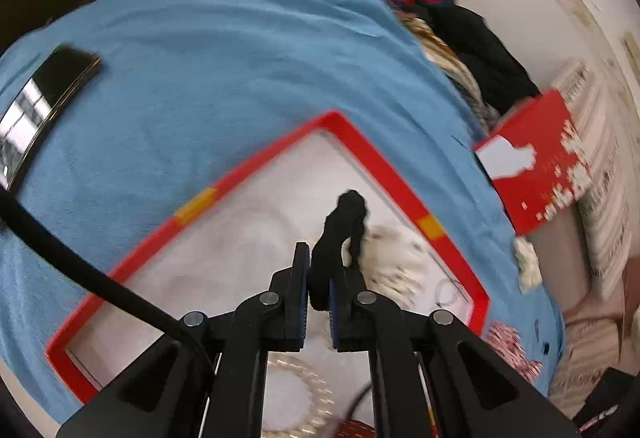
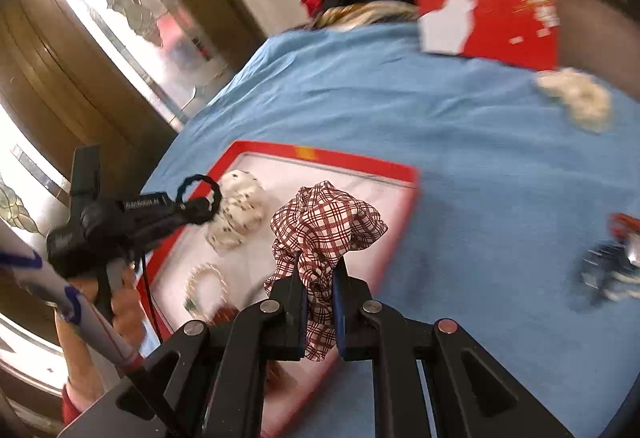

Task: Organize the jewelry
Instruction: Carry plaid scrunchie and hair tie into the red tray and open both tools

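Between the fingers of the left hand-held gripper (image 1: 318, 278) sits a black hair tie (image 1: 340, 234), clamped and raised over the red-rimmed tray (image 1: 276, 142), with a cream speckled scrunchie (image 1: 394, 258) just beyond its tips and a pearl bracelet (image 1: 308, 394) beneath its body. Ahead of it a phone (image 1: 48, 94) lies on the blue cloth (image 1: 220, 50). The right hand-held gripper (image 2: 318, 278) is closed on a red plaid scrunchie (image 2: 324, 226) above the same tray, a white scrunchie (image 2: 576, 94) lying well beyond on the cloth.
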A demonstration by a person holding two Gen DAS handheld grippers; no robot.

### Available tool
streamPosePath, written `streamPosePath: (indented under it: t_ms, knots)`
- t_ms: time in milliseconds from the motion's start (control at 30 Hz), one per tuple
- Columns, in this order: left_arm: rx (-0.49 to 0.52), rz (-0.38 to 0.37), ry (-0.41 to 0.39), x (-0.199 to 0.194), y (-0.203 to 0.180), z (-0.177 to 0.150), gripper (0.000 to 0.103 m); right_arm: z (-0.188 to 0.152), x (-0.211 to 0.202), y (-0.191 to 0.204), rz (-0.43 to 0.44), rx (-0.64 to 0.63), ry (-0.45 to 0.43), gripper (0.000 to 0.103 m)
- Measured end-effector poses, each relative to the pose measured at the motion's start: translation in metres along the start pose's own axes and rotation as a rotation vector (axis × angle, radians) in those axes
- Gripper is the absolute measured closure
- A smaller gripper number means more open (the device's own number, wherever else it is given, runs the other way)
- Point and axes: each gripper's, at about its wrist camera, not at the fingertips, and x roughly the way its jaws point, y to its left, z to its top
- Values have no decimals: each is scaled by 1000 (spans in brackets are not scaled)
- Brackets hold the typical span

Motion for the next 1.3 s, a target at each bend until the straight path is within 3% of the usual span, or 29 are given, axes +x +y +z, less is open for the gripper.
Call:
streamPosePath:
  t_ms: [133,267,367,400,433,467,533,800,1067,1300]
  knots:
    - [-68,9,6,5,20,6,95,17,51,17,-44,-23,46,92]
    - [-68,-15,-16,-4,22,9,95,28,81,20,-86,-21,70,92]
    - [-33,7,-57,-14,14,9,86,35,90,21,-89,-9,73,86]
    - [-23,14,-74,-19,11,8,79,38,89,21,-92,-7,73,82]
    - [-13,16,-88,-22,9,7,77,40,86,22,-91,-6,68,70]
    - [1,18,-102,-27,5,6,77,40,80,23,-88,-8,58,61]
    - [25,18,-121,-34,-1,3,75,41,66,23,-97,-18,31,56]
    - [123,-8,-108,-39,-33,-24,73,17,-8,-21,-195,-5,-30,55]
    - [341,-72,-55,-39,-103,-87,71,-52,-119,-139,-420,131,-76,55]
    - [543,-133,22,-25,-174,-152,69,-88,-165,-225,-523,309,-81,55]
